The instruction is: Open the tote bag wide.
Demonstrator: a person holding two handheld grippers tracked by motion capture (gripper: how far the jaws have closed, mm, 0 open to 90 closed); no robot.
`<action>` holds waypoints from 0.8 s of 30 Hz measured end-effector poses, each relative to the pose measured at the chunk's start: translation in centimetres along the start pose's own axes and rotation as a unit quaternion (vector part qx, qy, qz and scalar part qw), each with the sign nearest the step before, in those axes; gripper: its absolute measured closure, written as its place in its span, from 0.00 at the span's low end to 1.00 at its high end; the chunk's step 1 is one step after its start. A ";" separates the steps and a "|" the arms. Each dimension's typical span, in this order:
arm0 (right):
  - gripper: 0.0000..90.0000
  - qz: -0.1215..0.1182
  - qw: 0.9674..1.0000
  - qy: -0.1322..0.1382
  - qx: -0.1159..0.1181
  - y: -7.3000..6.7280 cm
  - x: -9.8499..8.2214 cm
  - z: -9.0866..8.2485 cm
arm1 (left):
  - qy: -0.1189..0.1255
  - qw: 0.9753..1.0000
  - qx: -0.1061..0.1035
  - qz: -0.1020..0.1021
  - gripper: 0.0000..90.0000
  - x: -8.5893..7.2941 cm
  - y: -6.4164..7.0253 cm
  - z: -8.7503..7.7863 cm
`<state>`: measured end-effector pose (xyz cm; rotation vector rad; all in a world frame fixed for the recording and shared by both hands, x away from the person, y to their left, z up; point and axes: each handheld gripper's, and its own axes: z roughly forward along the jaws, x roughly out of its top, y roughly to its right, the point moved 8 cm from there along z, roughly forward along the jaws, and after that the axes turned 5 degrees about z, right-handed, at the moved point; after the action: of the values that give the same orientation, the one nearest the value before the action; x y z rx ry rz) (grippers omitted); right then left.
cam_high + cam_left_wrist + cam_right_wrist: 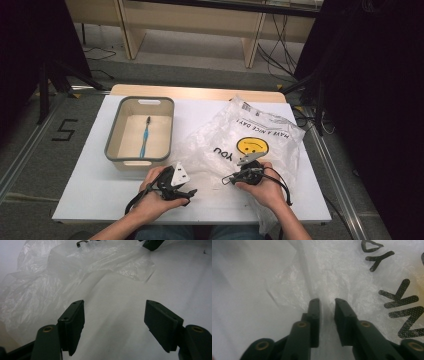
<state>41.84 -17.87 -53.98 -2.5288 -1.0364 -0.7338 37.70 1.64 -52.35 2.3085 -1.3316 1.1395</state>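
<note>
A clear plastic bag (250, 135) with a yellow smiley and black print lies crumpled on the right half of the white table (95, 185). My right gripper (227, 179) rests at the bag's near edge and points left. In the right gripper view its jaws (327, 300) stand almost together, with a raised fold of the bag's film (352, 270) in the narrow gap. My left gripper (187, 192) sits near the front edge, left of the bag. Its jaws (115, 302) are wide open over bare table (175, 270), with the bag (50, 277) beyond them to the left.
A grey-rimmed beige basket (112, 135) stands at the table's left and holds a blue toothbrush (144, 140). Black stands and cables flank the table on the floor. The table's front edge runs just under both hands.
</note>
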 end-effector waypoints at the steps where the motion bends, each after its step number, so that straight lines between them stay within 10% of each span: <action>1: 0.91 0.003 1.000 0.002 0.001 0.0 0.0 0.0 | 0.002 1.000 -0.003 -0.002 0.37 0.2 0.2 0.1; 24: 0.94 0.026 0.999 0.039 0.024 -1.2 1.4 -1.9 | 0.036 0.999 -0.023 -0.007 0.87 5.9 0.9 5.1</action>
<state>41.15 -17.10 -51.50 -2.4556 -0.9470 -0.7764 41.18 -5.40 -51.63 2.2189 -1.3013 1.1630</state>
